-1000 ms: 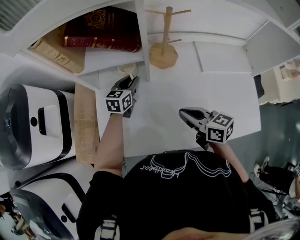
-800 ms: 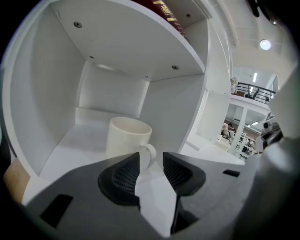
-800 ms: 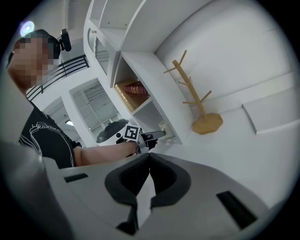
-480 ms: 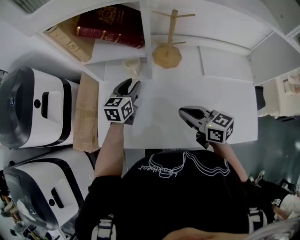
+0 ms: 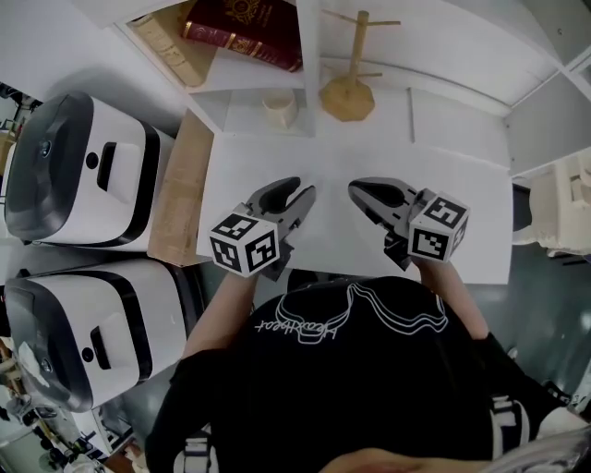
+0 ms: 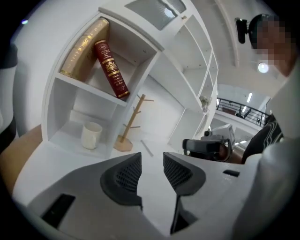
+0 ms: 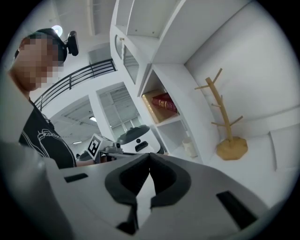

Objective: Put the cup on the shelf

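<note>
A cream cup stands upright in the lower compartment of the white shelf, also visible in the left gripper view and, small, in the right gripper view. My left gripper hovers over the white table well short of the shelf. Its jaws stand apart, closing slightly, with nothing between them. My right gripper sits beside it to the right, jaws shut with their tips touching and holding nothing.
Red and tan books lie in the upper compartment. A wooden mug tree stands right of the shelf. A wooden board lines the table's left edge, with two white machines beyond it.
My left gripper has drawn back from the shelf toward the person, its jaws now wider, and the cup stays in the lower compartment. The right gripper has barely moved.
</note>
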A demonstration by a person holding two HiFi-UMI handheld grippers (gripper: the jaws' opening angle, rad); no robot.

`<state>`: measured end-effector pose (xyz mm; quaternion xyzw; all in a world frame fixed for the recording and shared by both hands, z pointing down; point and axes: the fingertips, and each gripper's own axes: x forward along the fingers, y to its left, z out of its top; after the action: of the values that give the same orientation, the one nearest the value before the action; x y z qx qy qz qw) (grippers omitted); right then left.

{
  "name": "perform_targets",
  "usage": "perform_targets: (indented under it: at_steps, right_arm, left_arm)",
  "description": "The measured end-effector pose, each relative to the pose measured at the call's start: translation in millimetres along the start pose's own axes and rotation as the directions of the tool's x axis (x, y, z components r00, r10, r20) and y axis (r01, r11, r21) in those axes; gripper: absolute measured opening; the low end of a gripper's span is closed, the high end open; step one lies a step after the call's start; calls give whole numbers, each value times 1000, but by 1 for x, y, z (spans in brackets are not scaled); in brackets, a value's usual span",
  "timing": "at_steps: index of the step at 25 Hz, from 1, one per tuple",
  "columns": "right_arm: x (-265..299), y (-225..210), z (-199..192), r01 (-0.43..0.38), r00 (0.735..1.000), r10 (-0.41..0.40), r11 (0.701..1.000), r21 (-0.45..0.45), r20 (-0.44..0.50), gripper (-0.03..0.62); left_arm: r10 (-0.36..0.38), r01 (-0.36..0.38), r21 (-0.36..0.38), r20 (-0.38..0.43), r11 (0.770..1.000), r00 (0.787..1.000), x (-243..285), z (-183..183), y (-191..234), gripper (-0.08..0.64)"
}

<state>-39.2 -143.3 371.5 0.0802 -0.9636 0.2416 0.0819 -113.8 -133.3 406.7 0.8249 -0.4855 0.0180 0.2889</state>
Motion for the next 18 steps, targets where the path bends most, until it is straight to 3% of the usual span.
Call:
perform_targets:
  at_steps: [3, 8, 15, 18]
  right_arm:
    - [0, 9, 6, -32, 999, 32, 999, -2, 17, 6]
    - [-6, 21, 16, -49, 997, 49, 999, -7, 57, 6]
    - [-13, 34, 30, -87, 988, 93, 995, -57, 119, 6]
    - [-14, 33, 29, -84, 988, 90, 995, -48, 124, 6]
  left_arm:
    - [-39, 44, -59, 76, 997, 996, -15, 12, -24, 136]
    - [-65, 66, -4, 145, 998, 987, -31, 25, -52, 8]
    - [-41, 28, 82, 165, 996, 985, -32, 36, -67, 5]
    - [-51, 38, 76, 176, 996, 983, -30, 38, -69, 5]
